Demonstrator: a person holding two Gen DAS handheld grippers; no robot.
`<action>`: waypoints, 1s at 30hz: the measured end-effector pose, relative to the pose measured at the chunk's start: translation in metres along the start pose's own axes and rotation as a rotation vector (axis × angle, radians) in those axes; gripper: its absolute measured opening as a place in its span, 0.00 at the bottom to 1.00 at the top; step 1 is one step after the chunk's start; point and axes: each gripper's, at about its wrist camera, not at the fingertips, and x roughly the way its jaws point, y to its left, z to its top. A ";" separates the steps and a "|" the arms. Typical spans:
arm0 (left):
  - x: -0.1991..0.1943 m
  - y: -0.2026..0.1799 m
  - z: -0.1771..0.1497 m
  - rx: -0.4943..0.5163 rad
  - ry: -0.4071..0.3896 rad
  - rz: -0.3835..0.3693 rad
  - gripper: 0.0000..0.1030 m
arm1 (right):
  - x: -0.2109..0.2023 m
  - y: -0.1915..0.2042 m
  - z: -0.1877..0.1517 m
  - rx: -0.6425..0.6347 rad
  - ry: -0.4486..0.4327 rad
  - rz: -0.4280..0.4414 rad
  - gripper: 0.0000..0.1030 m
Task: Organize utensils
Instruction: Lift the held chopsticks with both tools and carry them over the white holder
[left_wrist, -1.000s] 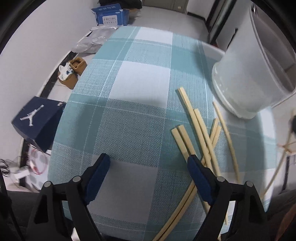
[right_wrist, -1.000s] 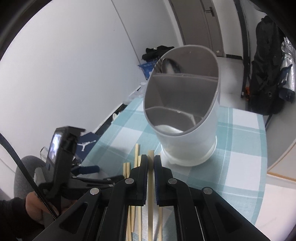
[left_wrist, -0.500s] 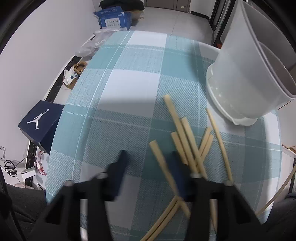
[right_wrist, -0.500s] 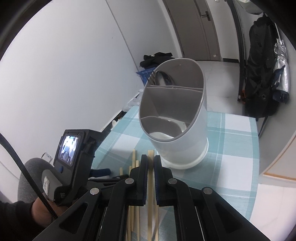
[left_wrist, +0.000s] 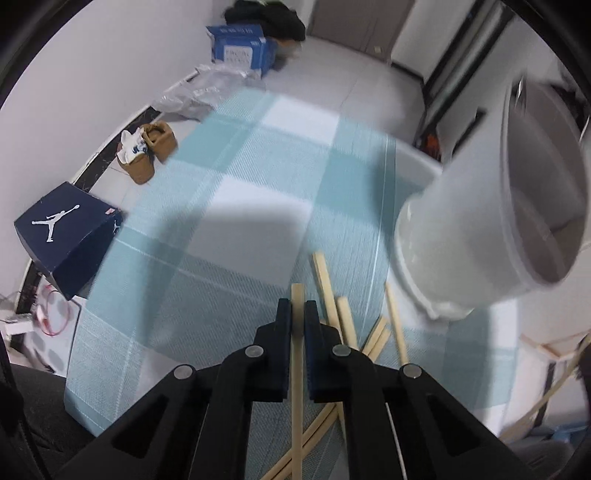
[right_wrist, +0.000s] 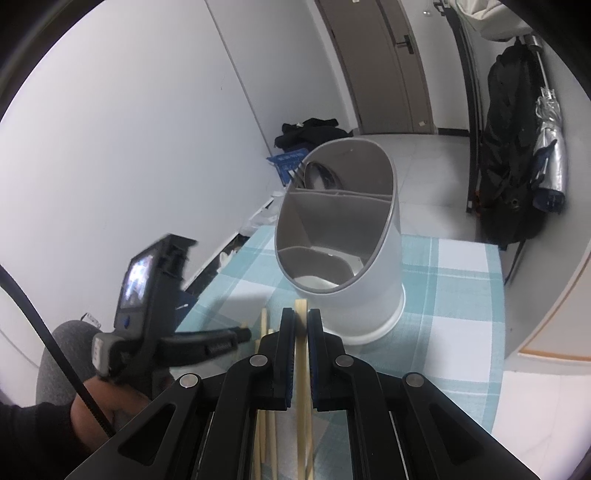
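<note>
Several pale wooden chopsticks (left_wrist: 328, 291) lie crossed on a teal checked tablecloth (left_wrist: 236, 236). My left gripper (left_wrist: 298, 308) is shut on one chopstick (left_wrist: 296, 295), whose tip pokes out past the blue pads. My right gripper (right_wrist: 302, 315) is shut on another chopstick (right_wrist: 301, 308), held above the table just short of the white utensil holder (right_wrist: 343, 243). The holder has grey divided compartments, and metal cutlery (right_wrist: 317, 175) stands in its far one. In the left wrist view the holder (left_wrist: 480, 229) stands at the right. The left gripper (right_wrist: 242, 334) shows at the left of the right wrist view.
The table's left and near edges drop to the floor, where a dark shoebox (left_wrist: 68, 229), brown shoes (left_wrist: 147, 151) and a blue box (left_wrist: 240, 50) lie. A black backpack and a folded umbrella (right_wrist: 517, 166) stand beyond the table. A person's hand (right_wrist: 107, 402) grips the left tool.
My left gripper's jaws went from wide open to shut on a chopstick. My right gripper rose a little with its chopstick, and the holder's mouth shows more from above.
</note>
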 end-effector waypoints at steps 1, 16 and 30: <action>-0.006 0.002 0.001 -0.014 -0.026 -0.023 0.03 | -0.002 0.001 0.000 0.001 -0.008 0.000 0.06; -0.092 0.006 0.006 0.057 -0.417 -0.227 0.03 | -0.030 0.014 0.002 0.004 -0.130 -0.049 0.05; -0.145 -0.002 0.014 0.066 -0.596 -0.287 0.03 | -0.056 0.023 0.005 0.007 -0.229 -0.092 0.05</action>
